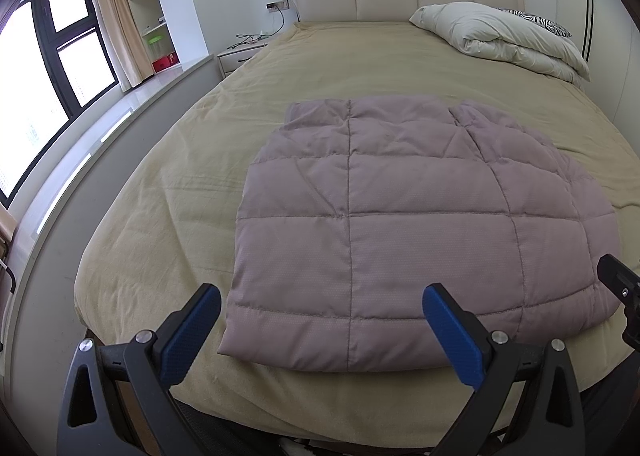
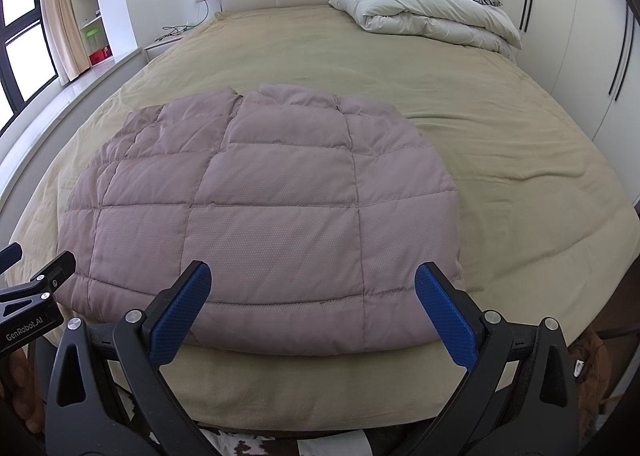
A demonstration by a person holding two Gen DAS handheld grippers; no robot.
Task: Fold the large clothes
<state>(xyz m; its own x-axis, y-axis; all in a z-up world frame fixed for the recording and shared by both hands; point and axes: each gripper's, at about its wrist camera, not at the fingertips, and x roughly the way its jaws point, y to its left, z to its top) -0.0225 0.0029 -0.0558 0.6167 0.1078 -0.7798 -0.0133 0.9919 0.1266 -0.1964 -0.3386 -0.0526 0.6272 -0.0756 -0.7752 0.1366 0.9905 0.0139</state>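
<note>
From the left wrist, one mauve quilted garment (image 1: 400, 224) lies folded flat on the near half of the bed (image 1: 168, 192). The left gripper (image 1: 322, 320) hovers at its near edge, two blue fingers spread wide, grasping nothing. One white duvet (image 1: 504, 36) sits by the headboard.

From the right wrist, the right gripper (image 2: 312, 300) is likewise released and empty above the same garment (image 2: 272, 196).

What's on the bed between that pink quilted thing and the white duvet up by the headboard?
Nothing: only bare tan bedspread lies between the quilted piece and the duvet. Both views show it.
</note>
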